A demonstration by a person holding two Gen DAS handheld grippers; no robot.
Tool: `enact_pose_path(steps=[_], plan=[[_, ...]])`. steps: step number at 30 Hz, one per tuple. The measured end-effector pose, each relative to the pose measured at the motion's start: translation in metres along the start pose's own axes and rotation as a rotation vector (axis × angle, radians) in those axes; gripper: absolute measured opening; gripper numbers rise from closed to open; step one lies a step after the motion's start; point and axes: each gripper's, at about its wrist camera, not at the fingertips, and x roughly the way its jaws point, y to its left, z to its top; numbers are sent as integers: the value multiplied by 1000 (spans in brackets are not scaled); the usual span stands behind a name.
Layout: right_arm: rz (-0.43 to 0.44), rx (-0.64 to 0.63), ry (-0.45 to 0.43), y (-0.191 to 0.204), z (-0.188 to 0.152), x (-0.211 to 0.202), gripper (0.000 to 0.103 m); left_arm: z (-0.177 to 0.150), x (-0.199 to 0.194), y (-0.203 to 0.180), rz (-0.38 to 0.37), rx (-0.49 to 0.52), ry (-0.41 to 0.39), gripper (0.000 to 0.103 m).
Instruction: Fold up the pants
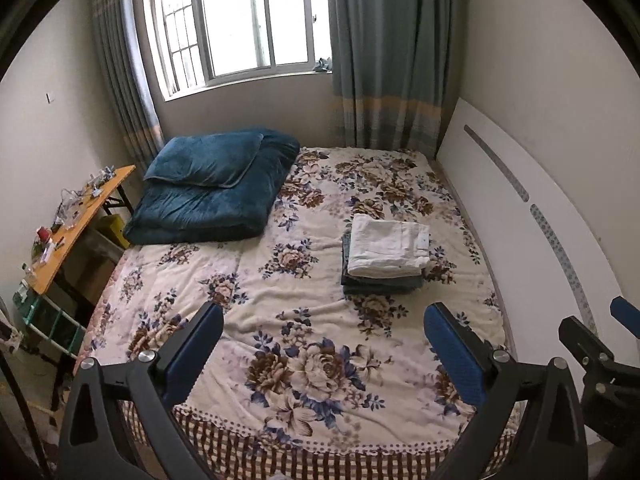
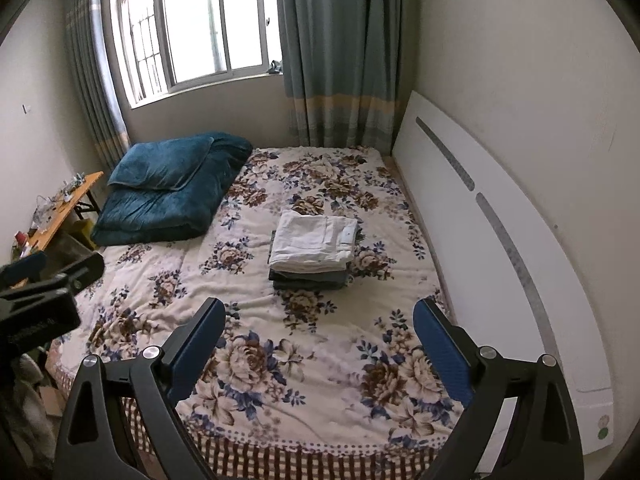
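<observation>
Jaws of the left gripper [image 1: 324,316] are standing wide apart, holding nothing, hovering over the near end of the floral cream blanket [image 1: 280,280]. Right gripper [image 2: 316,312] is likewise gaping, empty, just beside it. Folded white cotton pants [image 1: 387,245] are lying on top of a stack of folded dark grey garments [image 1: 380,282] mid-bed, well apart from both grippers. Folded teal plush quilt [image 1: 212,196] is sitting at the far left corner. Containers: cannot tell contents of the green rack [image 1: 48,320] beside the bed.

You can't make out the clutter on the side table [image 1: 86,204], left edge; dark folded garments [image 1: 382,282] lie mostly hidden beneath the white pants [image 1: 388,246].
</observation>
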Motion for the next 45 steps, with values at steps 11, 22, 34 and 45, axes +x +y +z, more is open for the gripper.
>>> enact_pose_path(steps=[11,22,34,45], plan=[[27,18,72,2,35,51,97,20,37,4,20,-37,38,103],[7,3,112,5,57,94,97,26,74,4,46,-46,85,103],[30,0,131,7,59,107,97,27,78,-2,46,-34,90,103],[35,14,134,7,53,106,97,26,78,-5,55,-24,89,103]])
